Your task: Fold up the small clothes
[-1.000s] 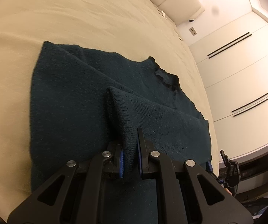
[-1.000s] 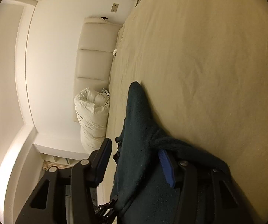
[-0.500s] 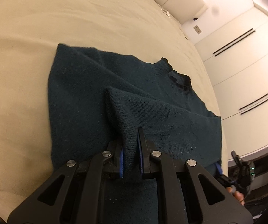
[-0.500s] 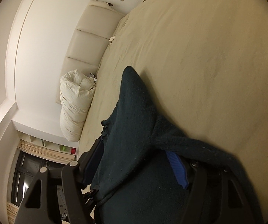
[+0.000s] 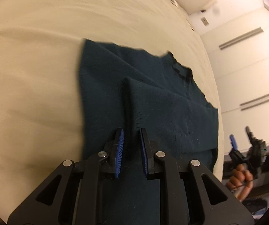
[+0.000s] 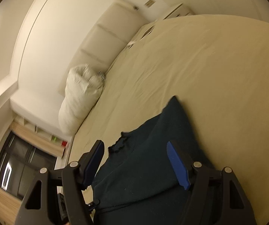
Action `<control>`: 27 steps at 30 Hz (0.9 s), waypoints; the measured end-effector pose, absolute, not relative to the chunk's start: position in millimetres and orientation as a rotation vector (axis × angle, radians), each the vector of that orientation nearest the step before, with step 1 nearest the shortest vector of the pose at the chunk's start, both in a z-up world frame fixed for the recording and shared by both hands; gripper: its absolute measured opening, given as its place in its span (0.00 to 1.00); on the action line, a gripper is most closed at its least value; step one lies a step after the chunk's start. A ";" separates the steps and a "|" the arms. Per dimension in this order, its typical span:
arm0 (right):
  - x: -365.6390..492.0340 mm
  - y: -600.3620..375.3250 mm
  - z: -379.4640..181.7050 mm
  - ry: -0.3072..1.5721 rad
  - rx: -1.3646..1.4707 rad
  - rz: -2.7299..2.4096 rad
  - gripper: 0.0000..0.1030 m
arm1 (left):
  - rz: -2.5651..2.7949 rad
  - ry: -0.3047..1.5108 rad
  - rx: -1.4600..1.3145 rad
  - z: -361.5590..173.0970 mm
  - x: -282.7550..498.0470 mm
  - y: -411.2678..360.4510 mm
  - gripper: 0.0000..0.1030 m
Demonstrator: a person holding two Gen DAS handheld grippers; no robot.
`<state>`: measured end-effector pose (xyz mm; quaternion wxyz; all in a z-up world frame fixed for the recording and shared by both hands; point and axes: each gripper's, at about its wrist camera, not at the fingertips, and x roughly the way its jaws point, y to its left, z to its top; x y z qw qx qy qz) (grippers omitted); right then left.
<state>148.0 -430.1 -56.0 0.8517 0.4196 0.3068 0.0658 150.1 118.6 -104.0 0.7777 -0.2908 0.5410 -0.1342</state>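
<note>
My left gripper (image 5: 130, 137) is letting go: its jaws are opening, blue pads now apart with a visible gap. A second ago they pinched a raised fold of the sweater (image 5: 153, 103); now that fold has slumped to a low ridge running up from between the fingertips, and I can't see either pad pressing on it. Left view is motion-blurred.

My right gripper (image 6: 137, 159) has its jaws spread wide, nothing clamped. A second ago cloth was draped over its right pad (image 6: 177, 165); that pad is bare now and the knit lies below the fingers. This view has rolled and tilted, so more of the bed (image 6: 209, 65) and the white duvet bundle (image 6: 80, 97) shows. In the left view, my right hand (image 5: 242, 176) with its gripper sits off the bed's edge, clear of the garment.

Dark teal sweater lies on the beige bed, collar (image 5: 183, 71) at the far end, one side folded over the body.
</note>
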 end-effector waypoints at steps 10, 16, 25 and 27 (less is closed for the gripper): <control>188.5 -432.4 -137.7 0.789 0.825 0.149 0.44 | -0.340 0.949 -0.564 -38.9 154.8 117.1 0.16; 169.3 -460.7 -139.3 0.745 0.907 0.166 0.40 | -0.382 1.060 -0.408 -92.9 176.1 35.9 0.16; 169.8 -462.5 -137.0 0.705 0.907 0.212 0.59 | -0.464 0.910 -0.411 -122.3 156.9 57.5 0.16; 162.3 -471.2 -148.7 0.664 0.886 0.242 0.34 | -0.493 0.908 -0.478 -127.5 157.8 67.9 0.16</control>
